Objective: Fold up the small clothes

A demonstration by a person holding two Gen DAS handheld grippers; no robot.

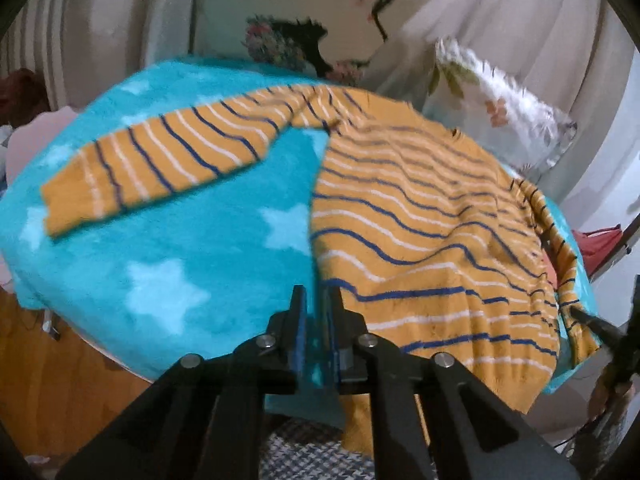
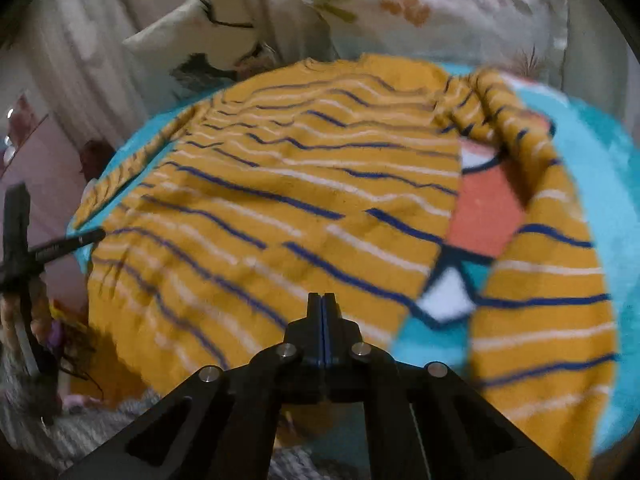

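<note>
Pillows (image 1: 500,120) sat behind a star-patterned blanket (image 1: 140,264) where a striped sweater (image 1: 420,220) lay flat. Left hand-held gripper (image 1: 316,300) stood slightly parted above the blanket, holding nothing. Right hand-held gripper (image 2: 322,304) was closed and empty.

The left wrist view looks from the near edge of the star-patterned turquoise blanket (image 1: 168,264) forward over it, close above, toward the pillows. The right wrist view sits at the same near edge, further right, facing likewise. Both share the striped mustard sweater (image 1: 420,220) (image 2: 280,200) and the eyelash-print pillow (image 1: 320,0) (image 2: 208,20).
</note>
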